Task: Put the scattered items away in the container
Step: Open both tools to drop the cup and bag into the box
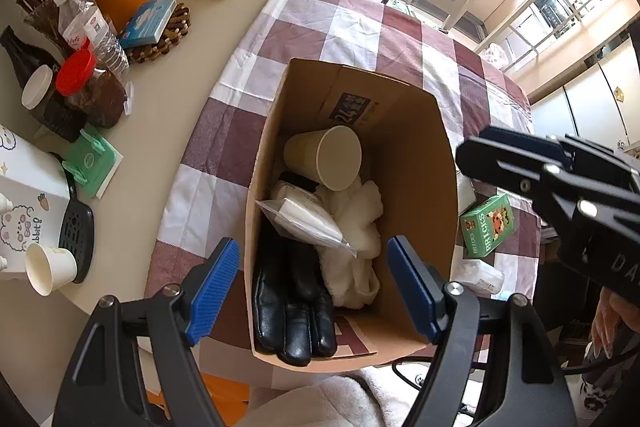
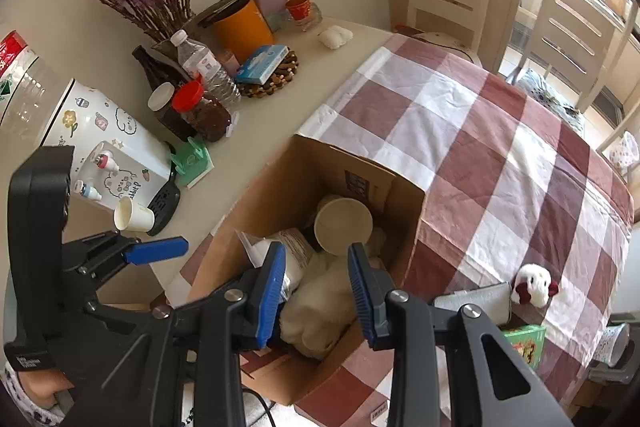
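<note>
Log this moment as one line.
left gripper: open, empty, over cardboard box | right gripper: open, empty | Bricks box: outside on tablecloth

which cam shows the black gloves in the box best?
Left wrist: the black gloves lie in full view along the near wall inside the cardboard box. In the right wrist view they are not visible; the right gripper and white fluffy fabric fill that part.

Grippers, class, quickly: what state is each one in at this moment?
Left gripper: open, empty, above the cardboard box.
Right gripper: open, empty, also above the box.
</note>
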